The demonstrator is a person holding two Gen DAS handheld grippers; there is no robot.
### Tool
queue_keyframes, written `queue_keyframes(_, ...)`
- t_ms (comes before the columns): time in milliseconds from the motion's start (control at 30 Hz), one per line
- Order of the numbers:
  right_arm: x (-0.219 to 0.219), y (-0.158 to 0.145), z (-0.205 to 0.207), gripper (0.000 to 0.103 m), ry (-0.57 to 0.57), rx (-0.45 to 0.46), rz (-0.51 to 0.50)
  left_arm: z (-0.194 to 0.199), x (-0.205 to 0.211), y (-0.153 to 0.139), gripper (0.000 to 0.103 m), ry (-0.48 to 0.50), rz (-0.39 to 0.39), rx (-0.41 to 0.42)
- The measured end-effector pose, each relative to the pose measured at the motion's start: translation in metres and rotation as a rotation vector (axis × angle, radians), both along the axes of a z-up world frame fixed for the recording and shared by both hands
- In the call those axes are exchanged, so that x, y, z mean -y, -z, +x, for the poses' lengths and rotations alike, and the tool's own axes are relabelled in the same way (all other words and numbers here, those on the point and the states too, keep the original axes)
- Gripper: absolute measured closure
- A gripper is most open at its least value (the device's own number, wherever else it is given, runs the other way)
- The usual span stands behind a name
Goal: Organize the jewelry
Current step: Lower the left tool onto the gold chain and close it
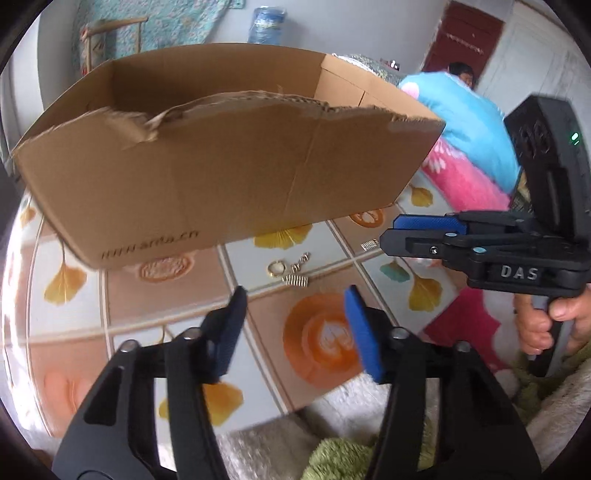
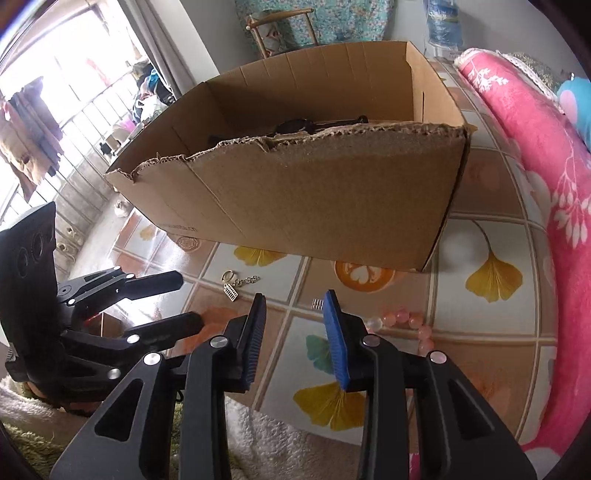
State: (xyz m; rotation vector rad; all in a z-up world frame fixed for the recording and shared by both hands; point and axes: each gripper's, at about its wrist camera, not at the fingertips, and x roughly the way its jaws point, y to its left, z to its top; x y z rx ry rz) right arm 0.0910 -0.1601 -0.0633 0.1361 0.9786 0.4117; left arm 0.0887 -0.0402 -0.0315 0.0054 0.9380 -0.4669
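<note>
A torn cardboard box point(image 1: 221, 155) stands on the patterned table; it also shows in the right wrist view point(image 2: 314, 206), with dark items inside. In front of it lies a gold ring with a chain and small charm point(image 1: 290, 269), also in the right wrist view point(image 2: 236, 282). A small silver piece point(image 1: 369, 245) lies by the right gripper's tips and shows again in the right wrist view point(image 2: 317, 303). A pink bead bracelet point(image 2: 402, 321) lies to the right. My left gripper point(image 1: 295, 306) is open and empty above the table. My right gripper point(image 2: 293, 306) is open and empty, seen from the side in the left view point(image 1: 388, 230).
The tablecloth point(image 2: 491, 332) has ginkgo-leaf tiles. A pink and blue blanket point(image 2: 546, 192) lies along the right. White and green fluffy fabric point(image 1: 332, 454) covers the near edge. A wooden chair point(image 2: 280, 29) and a person point(image 1: 461, 74) are beyond.
</note>
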Motion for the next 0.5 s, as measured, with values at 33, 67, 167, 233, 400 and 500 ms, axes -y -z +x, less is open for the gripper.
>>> queue_keyframes(33,-0.001,0.0,0.001,0.071,-0.002,0.004,-0.005,0.002,0.003,0.001,0.06,0.002,0.008,0.006)
queue_keyframes(67,-0.003,0.001,0.002,0.071,-0.006,0.008,-0.01,0.005,0.005,0.002,0.066,0.007,0.01,0.005)
queue_keyframes(167,-0.004,0.004,0.004,0.071,-0.011,0.015,-0.023,0.008,0.011,0.005,0.073,0.028,0.016,-0.005)
queue_keyframes(233,-0.003,0.003,0.004,0.071,-0.012,0.018,-0.025,0.009,0.015,0.006,0.075,0.039,0.032,-0.006)
queue_keyframes(400,0.003,0.007,0.007,0.071,-0.006,0.009,-0.012,0.014,0.024,0.01,0.076,0.042,0.062,-0.009)
queue_keyframes(500,0.005,0.01,0.009,0.071,-0.002,-0.002,-0.007,0.018,0.025,0.013,0.082,0.037,0.072,-0.012)
